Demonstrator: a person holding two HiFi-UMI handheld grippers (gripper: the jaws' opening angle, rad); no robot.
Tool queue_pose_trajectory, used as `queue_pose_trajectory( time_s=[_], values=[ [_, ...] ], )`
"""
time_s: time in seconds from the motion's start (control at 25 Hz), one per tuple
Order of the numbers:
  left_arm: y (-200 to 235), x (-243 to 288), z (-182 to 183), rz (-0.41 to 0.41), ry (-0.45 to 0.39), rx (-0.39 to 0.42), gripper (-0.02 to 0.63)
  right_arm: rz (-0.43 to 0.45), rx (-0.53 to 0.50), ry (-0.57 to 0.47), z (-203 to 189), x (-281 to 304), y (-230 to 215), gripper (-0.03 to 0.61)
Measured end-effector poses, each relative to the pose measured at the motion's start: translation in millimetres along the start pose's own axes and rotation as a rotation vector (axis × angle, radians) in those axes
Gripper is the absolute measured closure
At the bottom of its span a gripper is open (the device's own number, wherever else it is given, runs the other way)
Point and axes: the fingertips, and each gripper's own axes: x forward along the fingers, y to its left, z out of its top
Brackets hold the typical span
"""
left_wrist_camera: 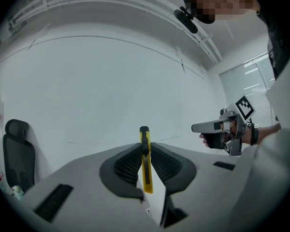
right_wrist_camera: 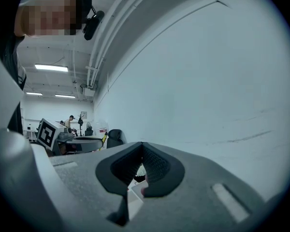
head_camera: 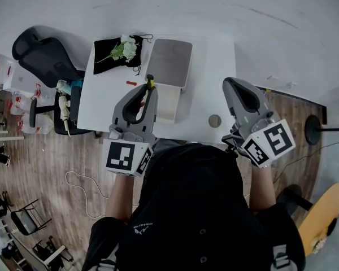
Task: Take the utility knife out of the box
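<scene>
Left gripper [head_camera: 147, 92]: clamped on the yellow utility knife [left_wrist_camera: 145, 166] — handle upright between the pads, top end poking above them.
Knife position: clear of the box [head_camera: 170, 61], in the air over the table [head_camera: 104, 109] toward its near edge, just left of the box.
Right gripper [right_wrist_camera: 142, 151]: jaws together, nothing in them.
Risk: narrow pinch on a slim handle — likely to pivot or slide out and drop onto the table.

Box [head_camera: 168, 105] on table [head_camera: 101, 107], cloth [head_camera: 108, 54] left of it
</scene>
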Motion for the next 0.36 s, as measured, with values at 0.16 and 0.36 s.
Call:
queue_pose_trajectory(
  time_s=[0.16,0.36],
  values=[
    [-2.3,2.6,-1.0,-0.006,0.002,-0.002,0.557,-0.005,0.003,0.002,-1.4,-2.3,-1.6,0.574],
    [-3.9,8.0,-6.3,-0.010,0.012,-0.001,0.557,-0.015,0.005,0.004,-4.4,-4.1,-8.5,0.574]
  ],
)
